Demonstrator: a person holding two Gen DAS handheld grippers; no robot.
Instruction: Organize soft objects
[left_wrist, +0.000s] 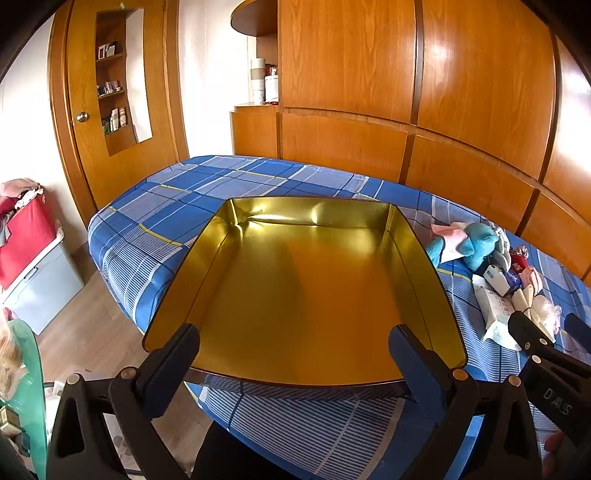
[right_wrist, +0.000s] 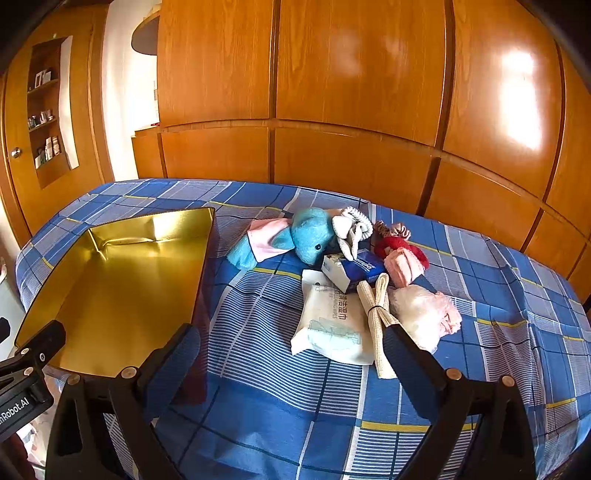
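1. Spreading wide and gripping nothing, the left gripper (left_wrist: 293, 354) is hovering at the near rim of the gold tin tray (left_wrist: 303, 295), with that rim lying between its jaws.
2. Likewise gaping with nothing between its jaws, the right gripper (right_wrist: 291, 354) is hanging over the blue plaid bedspread (right_wrist: 258, 406), the tray (right_wrist: 122, 295) lying just left of its left jaw.
3. Lying just ahead of the right jaw is a cream tied cloth strip (right_wrist: 376, 317), touching a white wet-wipes pack (right_wrist: 332, 321) beside it.
4. Resting to the right of that strip is a clear bag of pink fabric (right_wrist: 424, 314).
5. Sitting farther ahead are a blue tissue pack (right_wrist: 354, 271), a blue plush elephant (right_wrist: 303, 236) on a pink cloth (right_wrist: 266, 236), a grey-white knitted item (right_wrist: 351, 229) and a red and pink bundle (right_wrist: 402, 254), all crowding together.
6. Standing behind the bed is a wooden wardrobe (right_wrist: 351, 92).
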